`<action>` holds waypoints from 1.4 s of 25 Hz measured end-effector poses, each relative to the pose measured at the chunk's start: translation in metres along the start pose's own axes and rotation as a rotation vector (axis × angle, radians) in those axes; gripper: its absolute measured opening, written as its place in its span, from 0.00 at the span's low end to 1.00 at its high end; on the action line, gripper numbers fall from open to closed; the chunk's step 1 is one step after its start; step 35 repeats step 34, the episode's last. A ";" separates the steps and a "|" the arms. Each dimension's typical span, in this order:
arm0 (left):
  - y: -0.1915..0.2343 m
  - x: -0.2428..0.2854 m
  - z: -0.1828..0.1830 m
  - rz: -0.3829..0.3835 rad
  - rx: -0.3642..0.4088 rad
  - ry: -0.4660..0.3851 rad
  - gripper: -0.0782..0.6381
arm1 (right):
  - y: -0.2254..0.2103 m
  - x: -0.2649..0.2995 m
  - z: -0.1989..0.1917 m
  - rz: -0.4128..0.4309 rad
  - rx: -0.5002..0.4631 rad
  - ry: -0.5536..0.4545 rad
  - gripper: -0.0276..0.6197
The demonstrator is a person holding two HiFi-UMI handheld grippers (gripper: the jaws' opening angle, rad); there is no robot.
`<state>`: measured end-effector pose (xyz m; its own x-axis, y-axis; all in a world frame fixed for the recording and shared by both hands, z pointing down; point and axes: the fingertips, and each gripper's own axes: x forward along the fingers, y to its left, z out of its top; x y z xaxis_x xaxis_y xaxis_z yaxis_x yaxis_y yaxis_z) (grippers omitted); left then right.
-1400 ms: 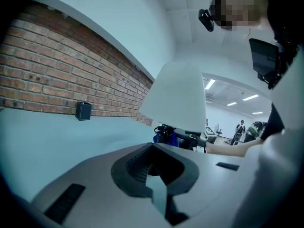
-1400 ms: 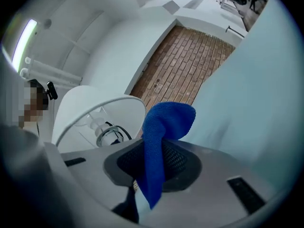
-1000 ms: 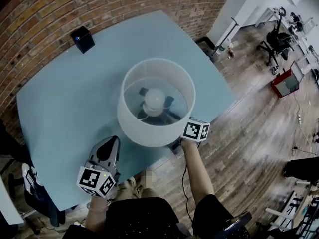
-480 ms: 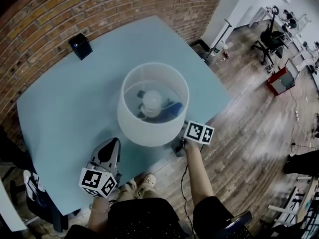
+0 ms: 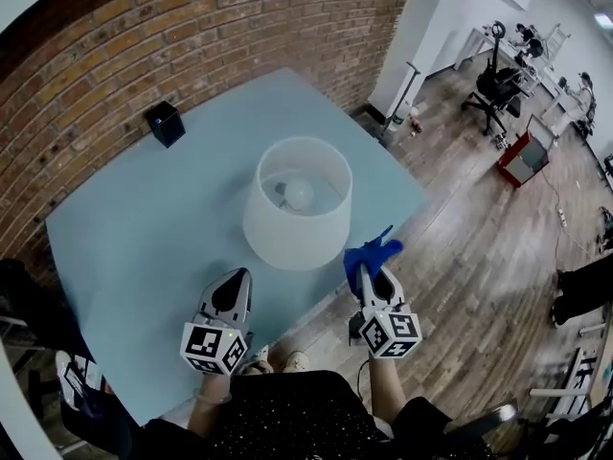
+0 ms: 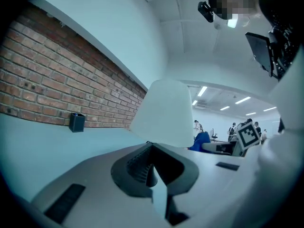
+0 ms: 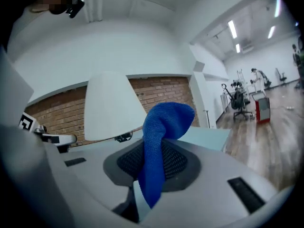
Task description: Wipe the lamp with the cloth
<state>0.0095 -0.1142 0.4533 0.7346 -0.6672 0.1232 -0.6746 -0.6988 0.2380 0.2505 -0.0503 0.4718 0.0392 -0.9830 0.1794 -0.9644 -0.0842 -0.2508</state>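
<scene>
Table lamp with white drum shade (image 5: pixel 297 204) stands on the pale blue surface (image 5: pixel 134 228), right of its middle. Small black box (image 5: pixel 164 123) sits far-left on the surface, near the red brick wall (image 5: pixel 192 36) behind it, well apart from the lamp. Left gripper (image 5: pixel 235 286) is front-left of the lamp, over the surface's near edge. Right gripper (image 5: pixel 372 276) is front-right, off the edge, over the wooden plank floor (image 5: pixel 479 238). Blue cloth (image 5: pixel 369 254) sits in its jaws, just beside the shade's near-right side.

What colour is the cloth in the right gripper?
Blue. The cloth shows best in the right gripper view.
</scene>
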 end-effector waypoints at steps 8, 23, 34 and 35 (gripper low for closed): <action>-0.040 -0.009 0.017 -0.086 0.126 -0.060 0.12 | 0.067 -0.047 0.028 -0.005 -0.223 -0.122 0.17; -0.059 -0.018 0.015 -0.146 0.175 -0.054 0.12 | 0.078 -0.074 0.029 -0.038 -0.287 -0.130 0.16; -0.063 -0.018 0.010 -0.176 0.186 -0.038 0.12 | 0.080 -0.072 0.021 -0.042 -0.293 -0.110 0.16; -0.063 -0.018 0.010 -0.176 0.186 -0.038 0.12 | 0.080 -0.072 0.021 -0.042 -0.293 -0.110 0.16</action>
